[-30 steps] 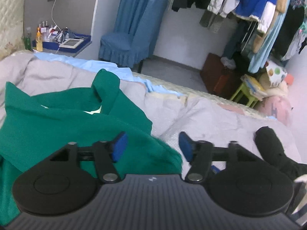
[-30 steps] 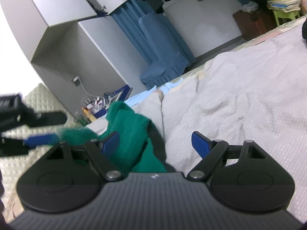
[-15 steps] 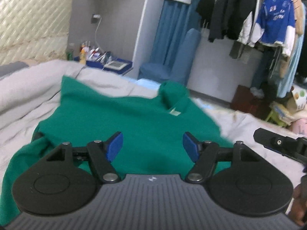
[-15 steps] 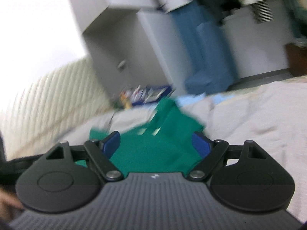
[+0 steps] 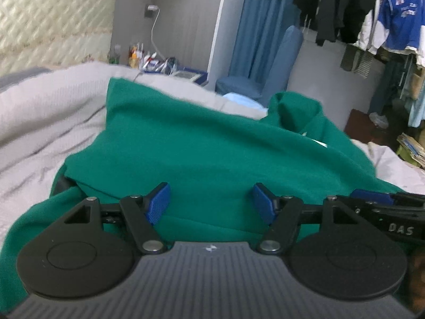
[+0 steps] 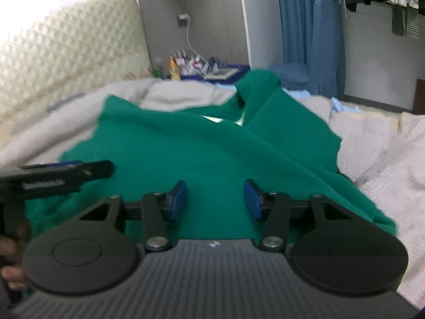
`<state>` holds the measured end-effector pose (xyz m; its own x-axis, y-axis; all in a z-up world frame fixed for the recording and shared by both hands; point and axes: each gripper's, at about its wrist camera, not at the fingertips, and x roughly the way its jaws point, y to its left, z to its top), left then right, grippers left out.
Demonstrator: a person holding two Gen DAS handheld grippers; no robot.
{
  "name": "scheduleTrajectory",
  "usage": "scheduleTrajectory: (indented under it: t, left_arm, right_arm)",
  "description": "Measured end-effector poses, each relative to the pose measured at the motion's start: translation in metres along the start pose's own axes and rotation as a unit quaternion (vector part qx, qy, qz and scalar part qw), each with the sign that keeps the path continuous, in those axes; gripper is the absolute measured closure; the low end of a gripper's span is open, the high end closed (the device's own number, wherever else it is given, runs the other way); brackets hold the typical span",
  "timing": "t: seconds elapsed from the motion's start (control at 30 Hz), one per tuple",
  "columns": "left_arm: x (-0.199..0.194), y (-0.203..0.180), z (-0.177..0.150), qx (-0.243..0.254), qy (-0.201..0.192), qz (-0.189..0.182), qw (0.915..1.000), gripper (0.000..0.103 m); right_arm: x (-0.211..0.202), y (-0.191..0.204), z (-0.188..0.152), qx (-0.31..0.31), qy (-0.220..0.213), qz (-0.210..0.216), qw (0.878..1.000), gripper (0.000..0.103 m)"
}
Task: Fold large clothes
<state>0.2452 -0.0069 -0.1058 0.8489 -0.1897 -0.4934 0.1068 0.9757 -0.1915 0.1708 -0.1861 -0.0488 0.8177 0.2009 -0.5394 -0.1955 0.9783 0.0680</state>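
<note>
A large green garment (image 5: 202, 143) lies spread on the grey bed cover (image 5: 45, 122), its collar and white label at the far right. My left gripper (image 5: 211, 203) hovers low over the garment's near part, open, with only cloth showing behind the gap. The right gripper (image 6: 214, 200) is over the same garment (image 6: 186, 146). Its jaws are closing and stand apart, with green cloth visible through the gap and neither pad pressing on it. Each gripper shows in the other's view: the right gripper (image 5: 372, 199) at the right edge, the left gripper (image 6: 66, 172) at the left.
A quilted headboard (image 5: 53, 16) stands at the back left. Beside it is a bedside table with bottles and a cable (image 5: 148, 58). A blue covered chair (image 5: 265, 79) and a rack of hanging clothes (image 5: 372, 21) are beyond the bed. A white quilt (image 6: 385, 159) lies right of the garment.
Both grippers swung over and came down toward the green garment, which now fills both views. The right wrist view rolled level, and the right jaws have narrowed. The two grippers came side by side.
</note>
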Motion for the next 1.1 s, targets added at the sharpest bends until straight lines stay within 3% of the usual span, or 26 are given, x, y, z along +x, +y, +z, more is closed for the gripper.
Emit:
scheduleTrajectory:
  t: [0.23, 0.53, 0.83, 0.93, 1.1]
  left_arm:
    - [0.044, 0.027, -0.003, -0.042, 0.056, -0.010, 0.9975, 0.030]
    - [0.037, 0.014, 0.002, -0.005, 0.050, 0.010, 0.9987, 0.030]
    - [-0.033, -0.019, -0.003, 0.016, 0.022, 0.016, 0.9995, 0.030]
    - [-0.072, -0.027, -0.009, 0.032, 0.005, 0.037, 0.9988, 0.030]
    - [-0.124, -0.022, -0.016, 0.016, 0.001, 0.051, 0.9986, 0.030]
  right_arm:
    - [0.040, -0.001, -0.011, -0.010, 0.032, -0.008, 0.999, 0.051]
    - [0.035, -0.005, -0.010, -0.004, 0.035, -0.002, 0.999, 0.052]
    - [-0.020, -0.004, -0.002, 0.033, 0.016, 0.010, 0.999, 0.051]
    - [-0.044, 0.001, -0.006, 0.027, 0.009, 0.003, 1.000, 0.051]
    - [-0.076, 0.004, -0.004, 0.034, 0.011, -0.004, 0.999, 0.051]
